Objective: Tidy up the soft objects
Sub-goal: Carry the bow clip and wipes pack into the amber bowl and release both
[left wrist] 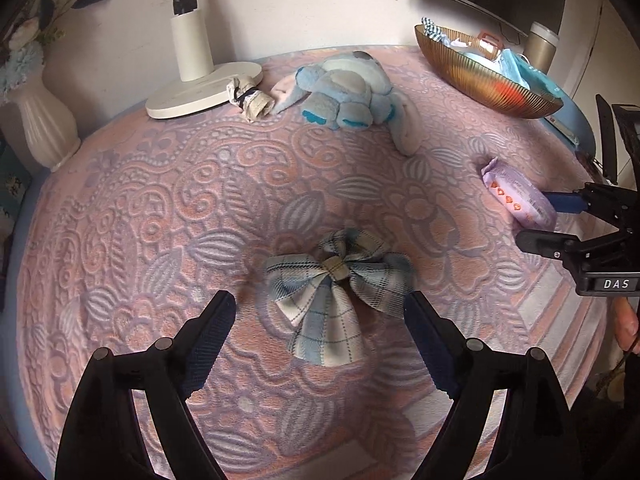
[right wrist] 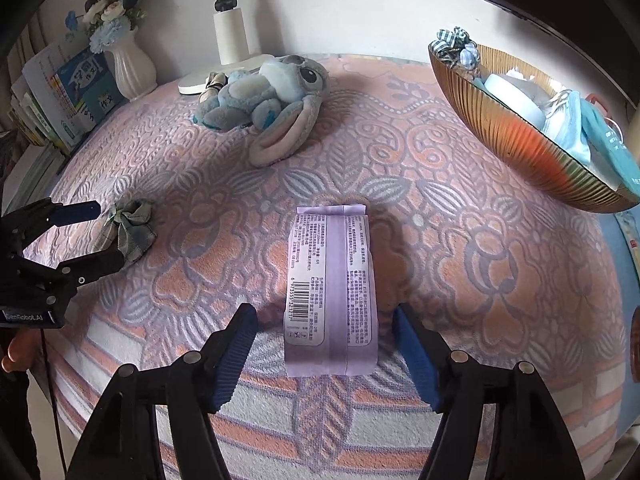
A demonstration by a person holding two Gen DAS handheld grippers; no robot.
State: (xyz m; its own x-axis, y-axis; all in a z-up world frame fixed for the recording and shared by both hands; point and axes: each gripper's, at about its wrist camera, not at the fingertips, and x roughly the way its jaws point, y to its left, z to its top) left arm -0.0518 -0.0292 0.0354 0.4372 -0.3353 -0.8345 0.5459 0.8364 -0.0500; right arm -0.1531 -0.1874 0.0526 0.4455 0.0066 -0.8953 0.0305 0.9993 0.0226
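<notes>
A plaid fabric bow (left wrist: 338,292) lies on the patterned cloth just ahead of my open left gripper (left wrist: 320,312), its lower tail between the fingers. It also shows in the right wrist view (right wrist: 130,230). A purple tissue pack (right wrist: 331,292) lies between the fingers of my open right gripper (right wrist: 326,320); it also shows in the left wrist view (left wrist: 520,196). A blue plush toy (left wrist: 348,90) lies at the back, also seen in the right wrist view (right wrist: 264,100). A gold ribbed bowl (right wrist: 516,136) at the back right holds masks, a bow and other soft items.
A white lamp base (left wrist: 200,88) with a small tied cloth roll (left wrist: 250,98) stands at the back. A white vase of flowers (right wrist: 132,66) and books (right wrist: 68,96) stand at the left. A dark screen (right wrist: 568,0) hangs on the wall.
</notes>
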